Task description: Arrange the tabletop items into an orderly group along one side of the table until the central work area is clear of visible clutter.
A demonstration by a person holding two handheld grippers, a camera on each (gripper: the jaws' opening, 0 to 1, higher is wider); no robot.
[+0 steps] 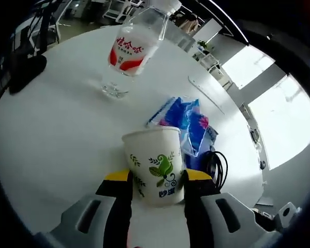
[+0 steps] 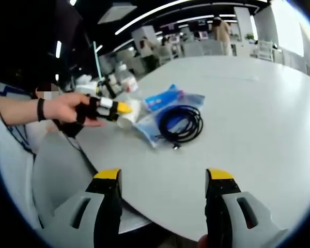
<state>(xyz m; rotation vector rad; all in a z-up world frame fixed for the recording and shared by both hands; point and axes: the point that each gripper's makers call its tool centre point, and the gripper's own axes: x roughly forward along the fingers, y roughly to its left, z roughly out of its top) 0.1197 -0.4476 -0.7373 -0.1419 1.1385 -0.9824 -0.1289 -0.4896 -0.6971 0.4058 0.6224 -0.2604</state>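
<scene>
In the left gripper view, the left gripper (image 1: 157, 188) has its yellow-tipped fingers (image 1: 118, 178) closed on a paper cup (image 1: 155, 164) — white, printed with green leaves and some characters. The cup stands upright on the white tabletop (image 1: 57, 134), one finger pressed against each side. Just behind the cup lies a blue plastic packet (image 1: 188, 121), and beside it, to the right, a black cable (image 1: 217, 168) curls at the packet's edge. Farther off on the tabletop a clear water bottle (image 1: 132, 51) with a red and white label stands well apart from the cup. A dark object (image 1: 26, 72) sits at the far left edge of the tabletop; what it is cannot be told.

In the right gripper view, the right gripper (image 2: 163, 194) hangs over the near edge of the tabletop (image 2: 258, 113) with its fingers (image 2: 109, 178) wide apart and nothing between them. Across the tabletop, a person's hand (image 2: 67, 108) holds the left gripper (image 2: 125, 108), whose yellow tip touches the paper cup (image 2: 128, 114). Just right of the cup lies the blue packet (image 2: 168, 98), with the black cable (image 2: 180, 124) coiled in a loose ring on its near part. The water bottle (image 2: 125, 77) stands behind the cup, near the far left edge — all these things cluster toward the left of the tabletop, while its right stretch is bare.
</scene>
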